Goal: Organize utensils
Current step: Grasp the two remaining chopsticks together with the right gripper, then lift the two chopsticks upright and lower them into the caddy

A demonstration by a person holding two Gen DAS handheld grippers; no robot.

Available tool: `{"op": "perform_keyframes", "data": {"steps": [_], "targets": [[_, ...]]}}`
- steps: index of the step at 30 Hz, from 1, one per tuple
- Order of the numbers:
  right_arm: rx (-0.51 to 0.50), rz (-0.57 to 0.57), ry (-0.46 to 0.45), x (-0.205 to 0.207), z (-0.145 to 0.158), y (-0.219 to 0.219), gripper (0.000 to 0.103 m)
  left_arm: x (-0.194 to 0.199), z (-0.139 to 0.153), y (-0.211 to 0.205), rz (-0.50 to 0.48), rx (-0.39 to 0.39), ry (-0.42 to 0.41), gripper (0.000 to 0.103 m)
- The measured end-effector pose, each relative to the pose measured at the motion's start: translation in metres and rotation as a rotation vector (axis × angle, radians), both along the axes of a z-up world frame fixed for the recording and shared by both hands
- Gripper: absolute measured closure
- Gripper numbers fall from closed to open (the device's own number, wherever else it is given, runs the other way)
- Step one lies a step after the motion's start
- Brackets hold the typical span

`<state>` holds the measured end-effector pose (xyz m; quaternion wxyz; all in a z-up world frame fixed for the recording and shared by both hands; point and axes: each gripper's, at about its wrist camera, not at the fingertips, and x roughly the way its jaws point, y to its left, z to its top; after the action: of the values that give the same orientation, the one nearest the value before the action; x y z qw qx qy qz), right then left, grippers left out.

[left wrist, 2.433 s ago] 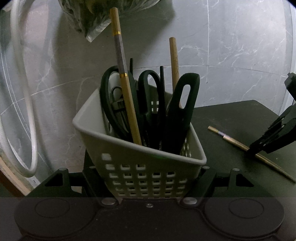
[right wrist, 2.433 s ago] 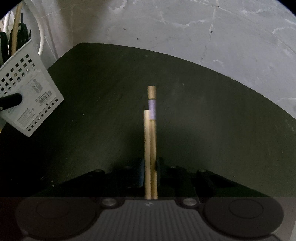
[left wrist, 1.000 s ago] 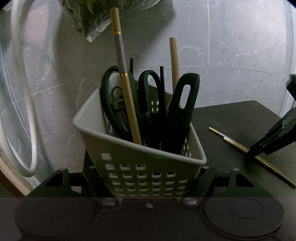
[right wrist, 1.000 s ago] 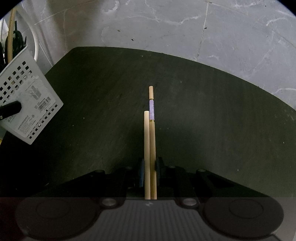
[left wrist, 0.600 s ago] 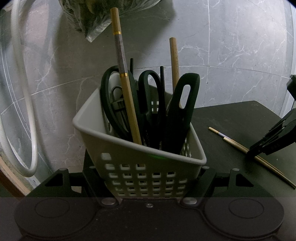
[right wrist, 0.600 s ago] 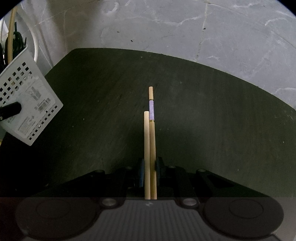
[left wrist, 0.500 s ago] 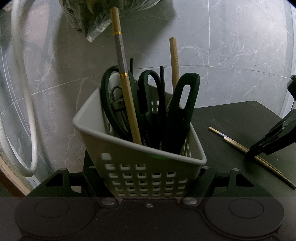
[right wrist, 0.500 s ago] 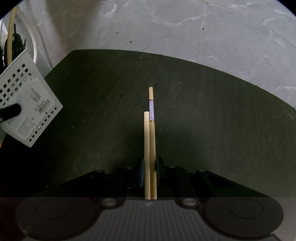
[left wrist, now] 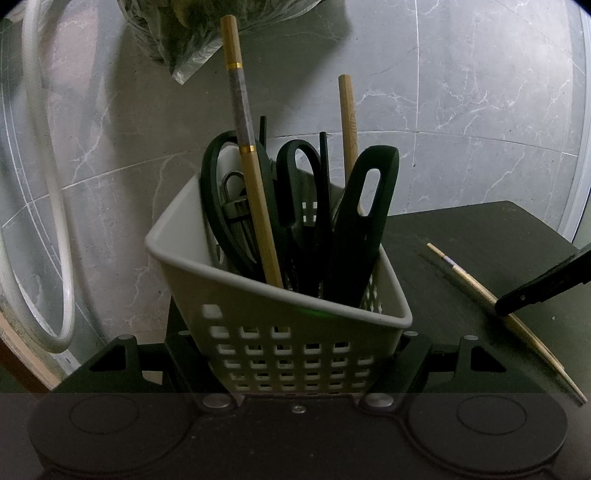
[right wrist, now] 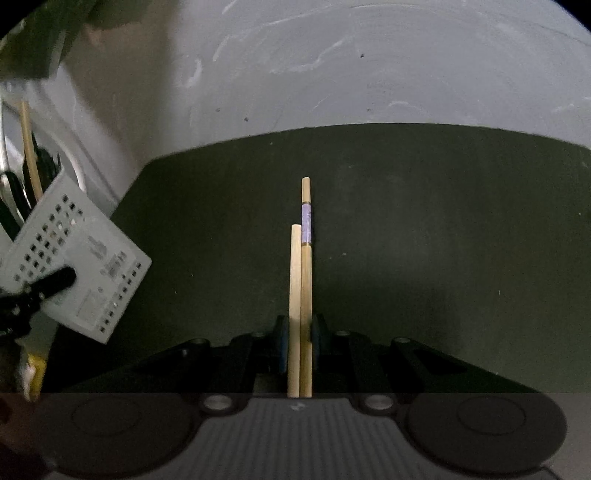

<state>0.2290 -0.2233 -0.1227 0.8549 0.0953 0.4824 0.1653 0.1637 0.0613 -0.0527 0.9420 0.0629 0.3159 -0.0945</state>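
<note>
My left gripper (left wrist: 291, 369) is shut on a white perforated basket (left wrist: 295, 354), one finger on each side wall. Standing in the basket are black scissors (left wrist: 295, 192), a black slotted handle (left wrist: 369, 221), a gold-banded chopstick (left wrist: 251, 177) and a plain wooden chopstick (left wrist: 347, 118). My right gripper (right wrist: 300, 332) is shut on two wooden chopsticks (right wrist: 301, 295) that lie side by side and point away over the dark table; the longer one has a purple band. In the left wrist view the chopsticks (left wrist: 476, 288) slant across the table at the right, under the right gripper (left wrist: 546, 284).
The dark table (right wrist: 406, 221) ends at a grey marble tile wall. A white hose (left wrist: 55, 184) hangs at the left. A clear plastic bag (left wrist: 192, 29) hangs above the basket. In the right wrist view the basket (right wrist: 85, 280) is at the far left.
The right gripper has rolled and tipped while keeping its hold on the two chopsticks, so the table edge now looks level and lower. The left gripper and basket have not moved.
</note>
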Motion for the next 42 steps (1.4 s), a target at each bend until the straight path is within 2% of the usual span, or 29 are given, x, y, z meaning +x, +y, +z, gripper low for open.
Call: {"op": "perform_keyframes", "data": {"steps": [4,8,19,25,34,38,42], "targets": [[0.107,-0.045,-0.044,-0.010,0.004,-0.011,0.089,0.000,0.000,0.000,0.001,0.000,0.000,0.026],[0.193,-0.086,-0.130,-0.020,0.016,-0.017,0.089,0.000,0.000,0.000,0.001,0.000,0.000,0.026],[0.350,-0.111,-0.459,-0.038,0.084,-0.008,0.089,0.000,0.000,0.000,0.002,-0.004,-0.001,0.026],[0.406,-0.035,-0.629,-0.046,0.131,0.009,0.089,0.000,0.000,0.001,-0.001,-0.005,-0.004,0.026],[0.448,0.067,-0.838,-0.051,0.175,0.046,0.089,0.000,-0.001,0.003,-0.014,-0.009,-0.008,0.026],[0.425,0.108,-0.933,-0.049,0.186,0.068,0.089,0.001,-0.001,0.003,-0.025,-0.009,-0.007,0.026],[0.443,0.143,-0.959,-0.044,0.185,0.091,0.089,0.001,-0.001,0.003,-0.041,-0.009,-0.006,0.026]]}}
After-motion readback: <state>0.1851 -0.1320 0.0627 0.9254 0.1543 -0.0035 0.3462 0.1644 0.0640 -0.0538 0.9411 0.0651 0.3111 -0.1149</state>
